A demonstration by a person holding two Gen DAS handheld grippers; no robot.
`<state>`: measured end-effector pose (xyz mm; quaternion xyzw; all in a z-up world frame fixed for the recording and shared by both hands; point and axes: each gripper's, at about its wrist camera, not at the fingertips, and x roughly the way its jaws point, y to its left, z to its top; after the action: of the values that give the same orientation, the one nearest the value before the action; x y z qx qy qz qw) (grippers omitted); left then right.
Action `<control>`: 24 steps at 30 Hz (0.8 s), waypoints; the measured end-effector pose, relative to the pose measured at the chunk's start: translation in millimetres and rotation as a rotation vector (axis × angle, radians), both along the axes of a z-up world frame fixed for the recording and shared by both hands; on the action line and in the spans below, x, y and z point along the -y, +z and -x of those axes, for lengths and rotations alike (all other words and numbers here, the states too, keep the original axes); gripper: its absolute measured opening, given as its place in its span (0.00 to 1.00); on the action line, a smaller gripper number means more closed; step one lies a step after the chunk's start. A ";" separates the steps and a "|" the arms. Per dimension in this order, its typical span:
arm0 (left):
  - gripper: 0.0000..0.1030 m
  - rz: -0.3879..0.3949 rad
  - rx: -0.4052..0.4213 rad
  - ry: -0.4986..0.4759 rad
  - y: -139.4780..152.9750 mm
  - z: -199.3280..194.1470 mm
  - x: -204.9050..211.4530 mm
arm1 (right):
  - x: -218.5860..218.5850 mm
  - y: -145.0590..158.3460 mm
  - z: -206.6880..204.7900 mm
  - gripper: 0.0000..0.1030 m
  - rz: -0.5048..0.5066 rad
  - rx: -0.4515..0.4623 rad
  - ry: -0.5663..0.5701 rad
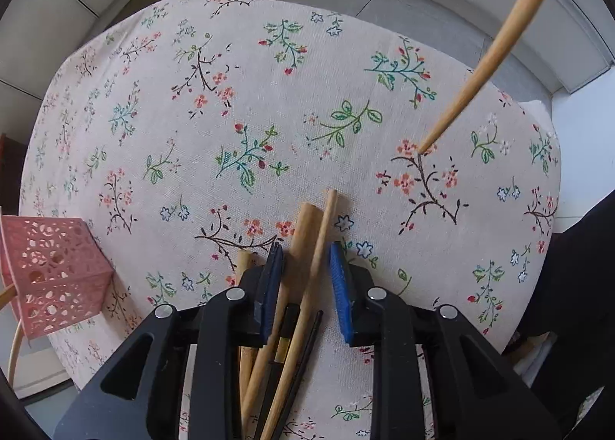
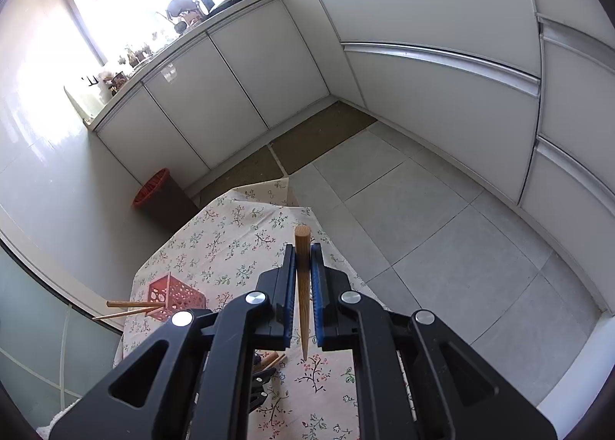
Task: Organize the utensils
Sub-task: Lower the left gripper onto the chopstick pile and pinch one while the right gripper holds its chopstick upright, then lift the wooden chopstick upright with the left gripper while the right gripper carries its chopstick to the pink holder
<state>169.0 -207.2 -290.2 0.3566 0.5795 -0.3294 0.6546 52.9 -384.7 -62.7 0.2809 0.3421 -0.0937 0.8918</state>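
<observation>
- Pink perforated metal utensil basket (image 1: 54, 274) sits at the floral tablecloth's (image 1: 269, 101) edge: rigid, light, probably tippable.
- Bundle of loose wooden chopsticks (image 1: 303, 247) lies between the left gripper's (image 1: 307, 267) parted pads: stiff, light, likely to roll.
- Right gripper (image 2: 303, 278) is clamped mid-length on one tapered wooden chopstick (image 2: 302, 247): smooth, could pivot.

Chopstick bundle (image 1: 296, 286) runs behind the left tool (image 1: 307, 263) — lower ends cut off; counter clutter (image 2: 184, 13) indistinct.

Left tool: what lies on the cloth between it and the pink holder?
Only bare floral cloth separates the left tool from the pink holder, seen in the left wrist view.
</observation>
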 end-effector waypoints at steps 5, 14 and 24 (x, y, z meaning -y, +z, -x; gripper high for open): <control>0.35 0.064 0.019 -0.014 19.0 -0.9 -4.5 | -0.1 2.0 2.2 0.08 0.001 0.004 -0.005; 0.40 0.094 -0.039 -0.090 31.0 7.7 -15.5 | 1.6 -5.9 3.1 0.08 -0.022 -0.015 0.000; 0.30 0.058 -0.118 -0.019 7.1 -17.4 -0.7 | 0.8 -12.3 -1.4 0.08 -0.027 -0.033 0.012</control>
<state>186.4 -206.5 -283.1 0.3231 0.6037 -0.3727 0.6263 54.2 -385.5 -75.0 0.2892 0.3595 -0.0883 0.8828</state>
